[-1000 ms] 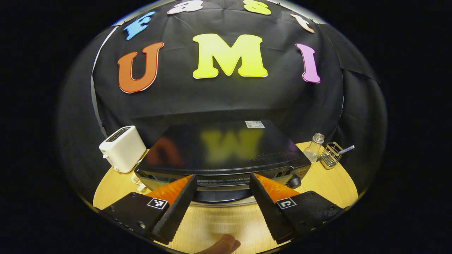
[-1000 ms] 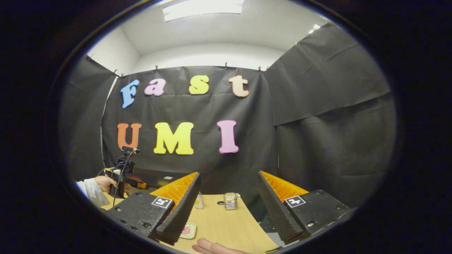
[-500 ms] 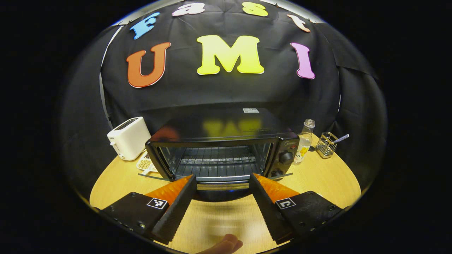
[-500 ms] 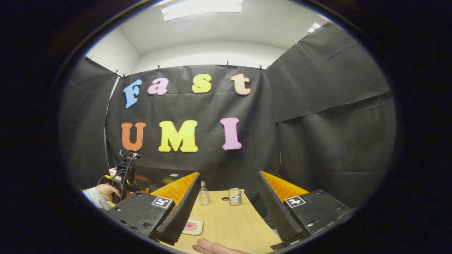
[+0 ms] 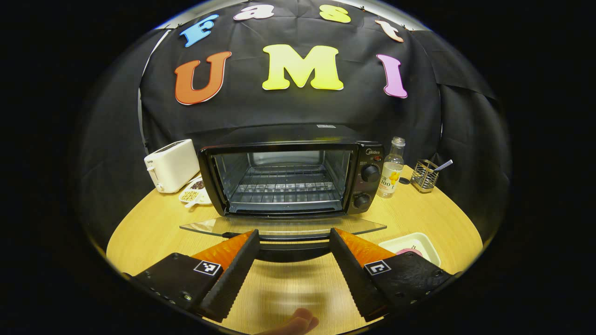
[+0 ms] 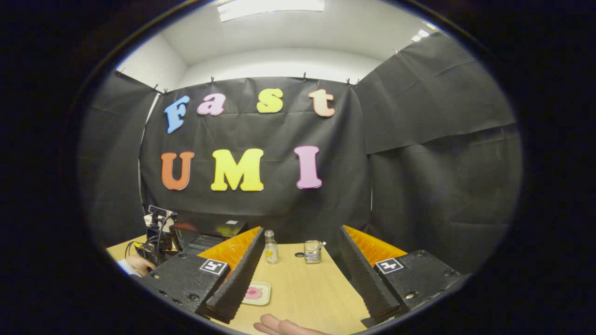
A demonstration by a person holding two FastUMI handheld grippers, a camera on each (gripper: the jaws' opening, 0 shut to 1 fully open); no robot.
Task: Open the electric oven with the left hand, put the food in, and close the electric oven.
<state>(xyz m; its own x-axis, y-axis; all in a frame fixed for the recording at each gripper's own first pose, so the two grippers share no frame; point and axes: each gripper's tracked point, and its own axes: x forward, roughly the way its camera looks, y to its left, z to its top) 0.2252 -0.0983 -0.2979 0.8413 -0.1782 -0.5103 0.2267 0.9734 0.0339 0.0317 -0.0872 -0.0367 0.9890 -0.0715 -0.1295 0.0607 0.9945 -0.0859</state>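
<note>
Electric oven: glossy black casing, metal wire rack, clear glass door. Table: pale wood-grain, smooth. Toaster: glossy white plastic. Bottle: clear glass. Holder: metal wire. Booth wall: matt black cloth, creased.

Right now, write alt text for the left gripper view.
An oven stands open on a wooden table, its glass door folded down flat toward the open left tool. A toaster sits left of it, a bottle right.
</note>
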